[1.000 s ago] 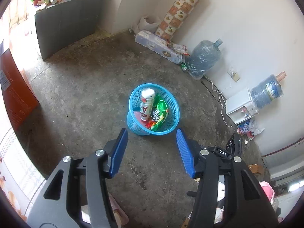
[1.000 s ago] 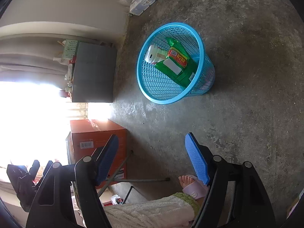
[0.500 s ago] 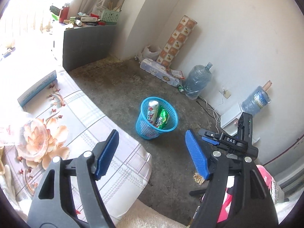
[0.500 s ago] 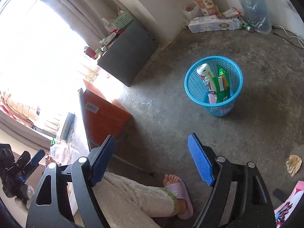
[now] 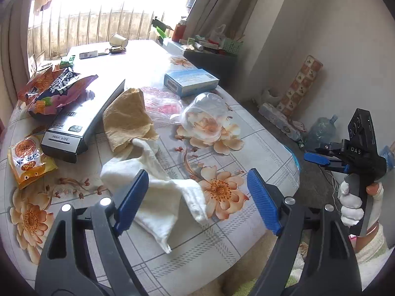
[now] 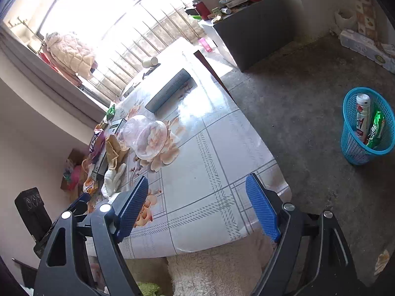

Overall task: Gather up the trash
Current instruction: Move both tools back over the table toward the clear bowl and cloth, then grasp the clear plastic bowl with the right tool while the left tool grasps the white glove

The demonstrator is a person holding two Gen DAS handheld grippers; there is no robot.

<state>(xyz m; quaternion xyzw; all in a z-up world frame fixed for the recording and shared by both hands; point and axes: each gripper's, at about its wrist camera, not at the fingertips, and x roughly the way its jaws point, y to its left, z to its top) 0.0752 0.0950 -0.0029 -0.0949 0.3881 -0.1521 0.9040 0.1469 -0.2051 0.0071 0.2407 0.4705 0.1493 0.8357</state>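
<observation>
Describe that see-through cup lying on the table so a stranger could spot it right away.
Start at the table with the flowered cloth. Near its middle, just in front of the blue box, the clear plastic cup lies on its side over a printed peach blossom. It is the only transparent thing there; the brown paper and white cloth beside it are opaque.

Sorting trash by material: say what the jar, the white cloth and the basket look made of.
Jar: clear thin plastic, probably; the tablecloth flowers show through it.
White cloth: soft woven fabric, matte, limp folds.
Basket: blue moulded plastic, open lattice wall.
</observation>
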